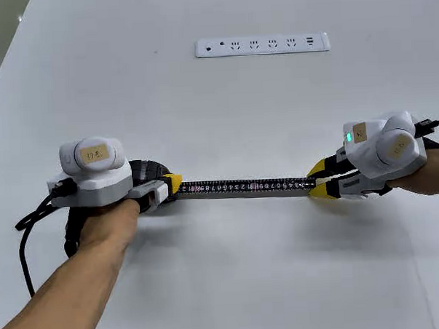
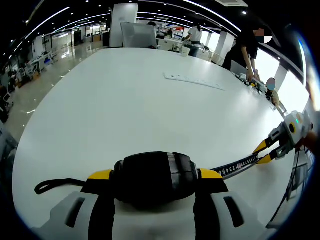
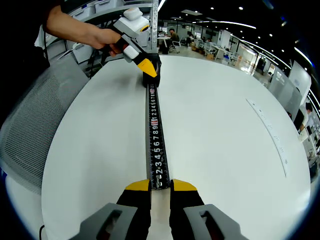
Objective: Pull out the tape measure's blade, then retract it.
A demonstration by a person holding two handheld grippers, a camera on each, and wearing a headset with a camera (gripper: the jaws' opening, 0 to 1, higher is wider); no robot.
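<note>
The black tape measure case sits on the white table, and my left gripper is shut on it; in the left gripper view the case lies between the yellow-tipped jaws. The dark numbered blade runs out flat to the right, just above the table. My right gripper is shut on the blade's end. In the right gripper view the blade stretches from the right gripper away to the case and the left gripper. The right gripper appears at the right of the left gripper view, on the blade.
A white power strip lies flat at the far side of the table. Black cables trail off the left gripper at the left. A grey mesh chair stands beside the table. People stand at the table's far end.
</note>
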